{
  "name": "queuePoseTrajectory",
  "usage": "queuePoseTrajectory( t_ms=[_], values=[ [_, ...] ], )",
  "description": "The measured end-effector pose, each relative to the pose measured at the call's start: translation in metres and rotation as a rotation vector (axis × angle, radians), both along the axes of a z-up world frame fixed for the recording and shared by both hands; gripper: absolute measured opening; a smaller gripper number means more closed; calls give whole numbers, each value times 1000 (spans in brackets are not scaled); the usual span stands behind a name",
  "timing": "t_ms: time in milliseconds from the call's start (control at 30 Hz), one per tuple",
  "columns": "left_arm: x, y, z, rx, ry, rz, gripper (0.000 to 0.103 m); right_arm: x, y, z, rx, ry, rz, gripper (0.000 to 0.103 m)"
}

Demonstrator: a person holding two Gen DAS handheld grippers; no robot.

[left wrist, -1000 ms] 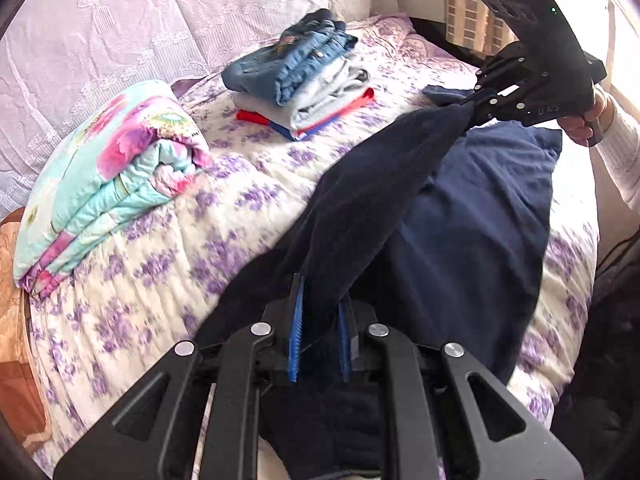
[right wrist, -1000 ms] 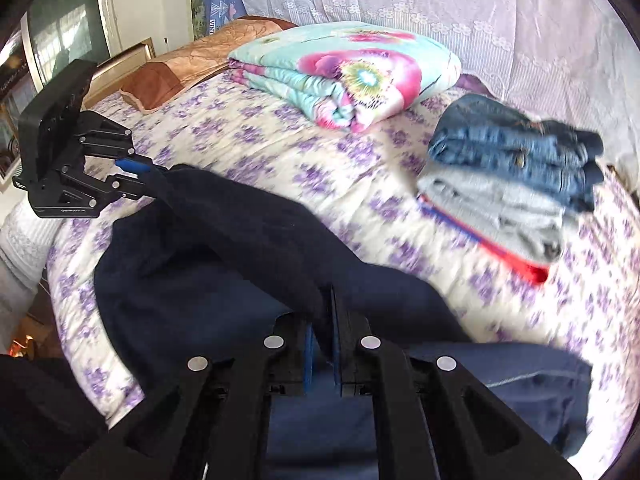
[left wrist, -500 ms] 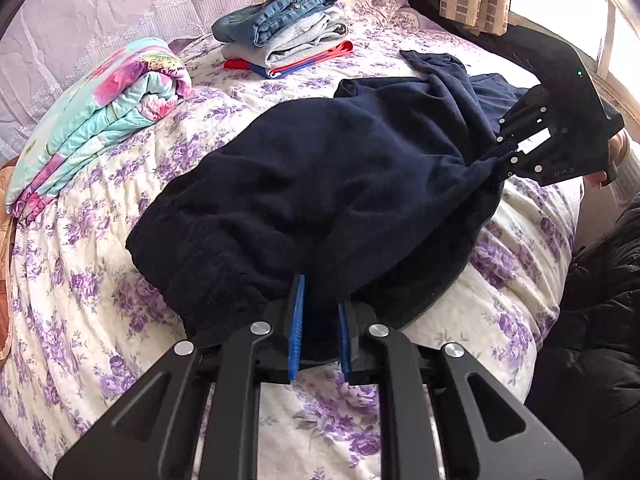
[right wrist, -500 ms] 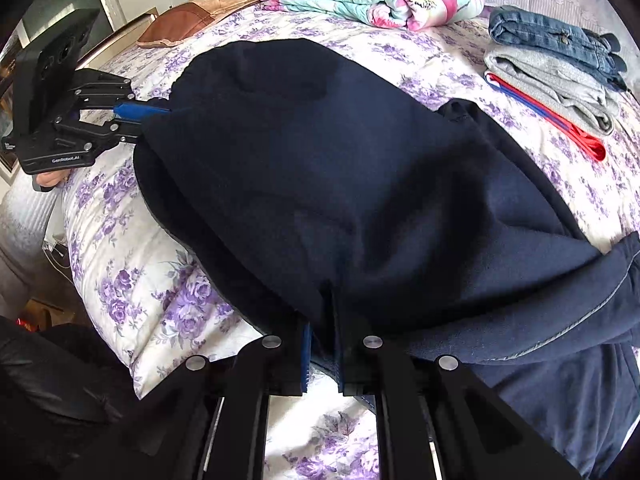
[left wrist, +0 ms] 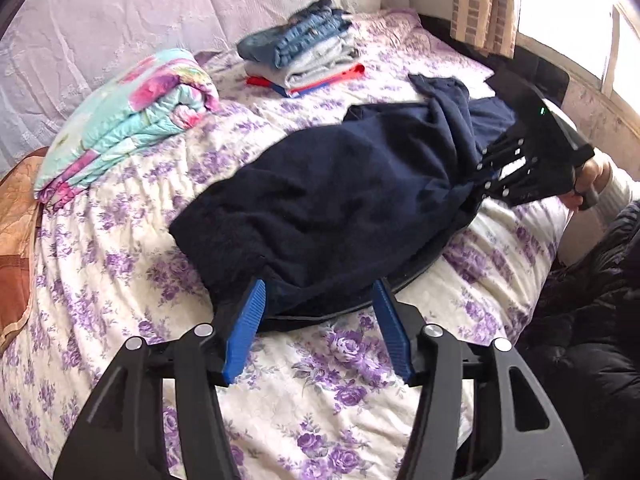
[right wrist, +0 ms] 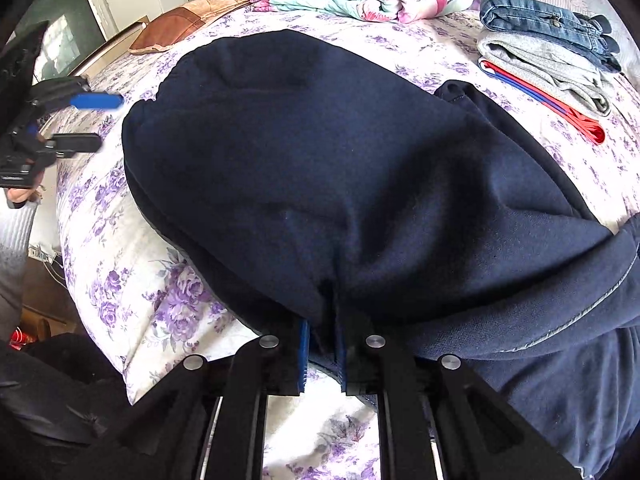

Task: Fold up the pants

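Dark navy pants [left wrist: 340, 204] lie folded over on the flowered bed, and fill the right wrist view [right wrist: 340, 184]. My left gripper [left wrist: 318, 294] is open, its blue pads on either side of the pants' near edge with nothing held; in the right wrist view it [right wrist: 94, 122] is at the far left, open and apart from the cloth. My right gripper [right wrist: 322, 320] is shut on the pants' edge; in the left wrist view it [left wrist: 486, 178] is at the pants' right end, its tips hidden in the cloth.
A folded flowery quilt [left wrist: 128, 120] lies at the back left. A stack of folded clothes [left wrist: 304, 56] with jeans on top lies at the back. A brown pillow [right wrist: 172, 28] is at the bed's head. A window [left wrist: 580, 20] is on the right.
The pants were swung over and laid down on the bed. My left gripper has opened and let go of the cloth. My right gripper still holds its edge.
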State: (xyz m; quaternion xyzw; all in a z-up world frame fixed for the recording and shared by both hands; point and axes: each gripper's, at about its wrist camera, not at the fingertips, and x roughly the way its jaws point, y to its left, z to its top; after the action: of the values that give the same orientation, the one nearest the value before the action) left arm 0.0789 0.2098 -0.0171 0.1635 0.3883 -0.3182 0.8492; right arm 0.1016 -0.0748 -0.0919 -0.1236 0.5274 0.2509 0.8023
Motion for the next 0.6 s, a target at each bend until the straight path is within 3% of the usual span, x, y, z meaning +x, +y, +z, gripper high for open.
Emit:
queuePoseTrajectory(
  t_ms=[133,200,300,367,467,500,600],
  values=[
    [-10,-11,38,-157,-41,55,55,2,-7,0,50,23,-12,13],
    [-4,-35,44,-178,-53,168,67,1,-9,0,61,18,-14,13],
    [14,-75,26,-222,53,289,67,-3,-9,0,61,-1,-20,13],
    [18,-102,2,-229,106,298,39,-4,-13,0,75,-2,-24,14],
    [33,-125,-55,-211,352,361,3,-4,-22,3,123,32,-47,17],
    [35,-129,-75,-174,399,392,2,-7,-24,5,124,45,-48,19],
    [21,-134,-87,-142,338,402,1,-22,-21,23,110,40,2,43]
  ],
)
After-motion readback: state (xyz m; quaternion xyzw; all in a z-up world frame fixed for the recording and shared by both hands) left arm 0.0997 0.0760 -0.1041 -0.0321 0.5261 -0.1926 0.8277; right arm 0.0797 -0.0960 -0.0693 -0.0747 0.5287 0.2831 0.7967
